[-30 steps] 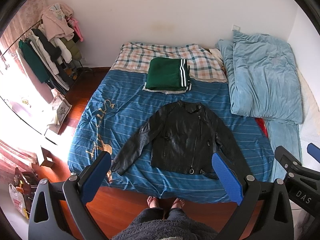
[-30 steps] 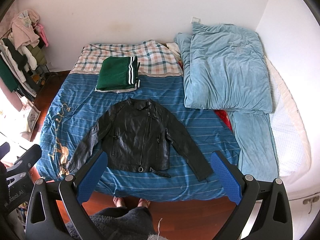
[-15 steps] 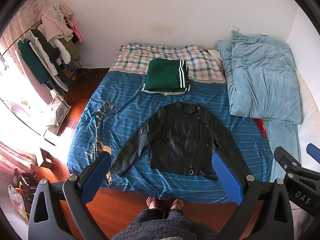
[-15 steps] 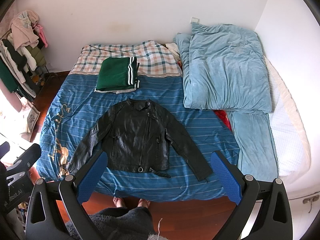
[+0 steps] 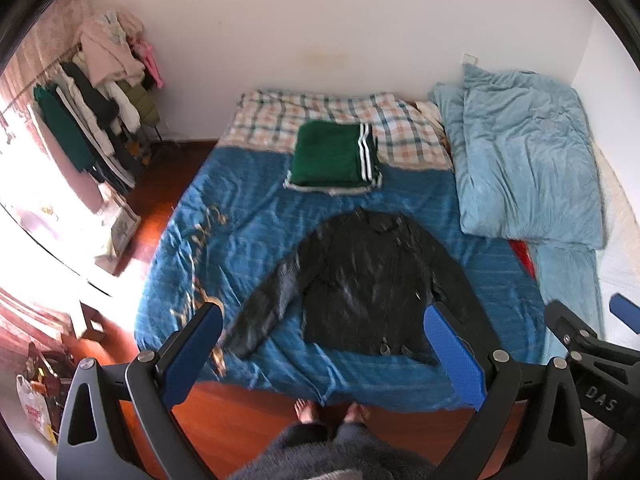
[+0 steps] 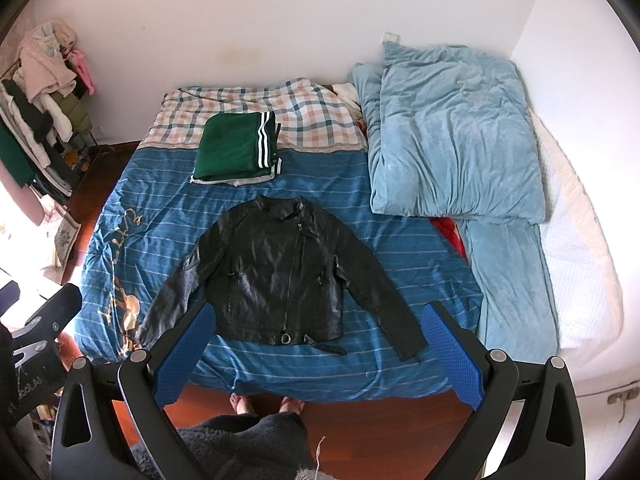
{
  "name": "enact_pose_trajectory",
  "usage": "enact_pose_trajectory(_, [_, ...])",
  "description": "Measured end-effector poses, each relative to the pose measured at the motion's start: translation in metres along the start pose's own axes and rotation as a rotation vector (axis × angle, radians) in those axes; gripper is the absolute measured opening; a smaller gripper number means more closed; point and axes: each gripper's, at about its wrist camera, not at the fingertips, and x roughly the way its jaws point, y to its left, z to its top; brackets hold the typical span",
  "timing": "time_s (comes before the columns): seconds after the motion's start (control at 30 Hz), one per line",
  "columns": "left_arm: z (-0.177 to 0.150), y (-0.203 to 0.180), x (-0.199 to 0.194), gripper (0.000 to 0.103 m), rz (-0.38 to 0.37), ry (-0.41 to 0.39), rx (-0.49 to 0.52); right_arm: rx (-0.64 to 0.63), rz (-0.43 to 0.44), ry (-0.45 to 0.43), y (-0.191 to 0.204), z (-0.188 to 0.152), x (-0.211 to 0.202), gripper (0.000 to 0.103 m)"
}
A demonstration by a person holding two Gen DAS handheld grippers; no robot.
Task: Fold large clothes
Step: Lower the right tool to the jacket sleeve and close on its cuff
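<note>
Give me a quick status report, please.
Both claws, left and right, open, empty. Black jacket flat, unfolded on bed. Nothing on it.

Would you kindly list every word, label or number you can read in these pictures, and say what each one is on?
"DAS": on the right tool's black body, seen in the left wrist view.
Left tool's body: white lettering, mirrored and cut off, unreadable.
Blue bedspread: gold script, too distorted to read.
White bag: red print, blurred.
</note>
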Motion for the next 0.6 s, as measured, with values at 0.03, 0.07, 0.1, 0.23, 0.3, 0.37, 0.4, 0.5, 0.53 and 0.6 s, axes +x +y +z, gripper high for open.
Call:
enact_pose_trajectory(0.03, [0.004, -0.003, 0.004, 0.103, 0.024, -0.026, 0.009, 0.02, 0.004, 0.017, -0.002, 0.003, 0.007, 0.103])
enact_pose_trajectory(0.07, [0.007, -0.005, 0.01, 0.103, 0.035, -0.051, 0.018, 0.045, 0.011, 0.036, -0.006, 0.006, 0.02, 0.103])
enact_pose_trajectory(0.1, [0.01, -0.008, 0.017, 0.103, 0.057, -0.074, 0.032, 0.076, 0.02, 0.052, -0.011, 0.007, 0.032, 0.103])
enact_pose_trajectory(0.23, [0.018, -0.02, 0.071, 0.103, 0.12, -0.114, 0.077, 0.255, 0.013, 0.108, -0.049, -0.009, 0.111, 0.103])
enact_pose_trajectory(0.3, [0.018, -0.023, 0.105, 0.103, 0.127, -0.107, 0.095, 0.368, -0.01, 0.138, -0.074, -0.025, 0.157, 0.103])
enact_pose_trajectory(0.37, [0.015, -0.024, 0.146, 0.103, 0.155, -0.08, 0.116, 0.502, -0.036, 0.178, -0.104, -0.043, 0.205, 0.102])
enact_pose_trajectory(0.4, [0.014, -0.028, 0.165, 0.103, 0.166, -0.063, 0.126, 0.565, -0.03, 0.198, -0.12, -0.052, 0.228, 0.101])
enact_pose_trajectory(0.5, [0.007, -0.043, 0.221, 0.103, 0.219, -0.007, 0.141, 0.767, 0.047, 0.315, -0.17, -0.093, 0.315, 0.059])
enact_pose_trajectory(0.53, [0.006, -0.052, 0.245, 0.103, 0.233, 0.02, 0.138, 0.834, 0.054, 0.349, -0.186, -0.108, 0.345, 0.056])
enact_pose_trajectory(0.6, [0.001, -0.056, 0.275, 0.103, 0.262, 0.06, 0.135, 0.962, 0.081, 0.371, -0.216, -0.142, 0.39, 0.056])
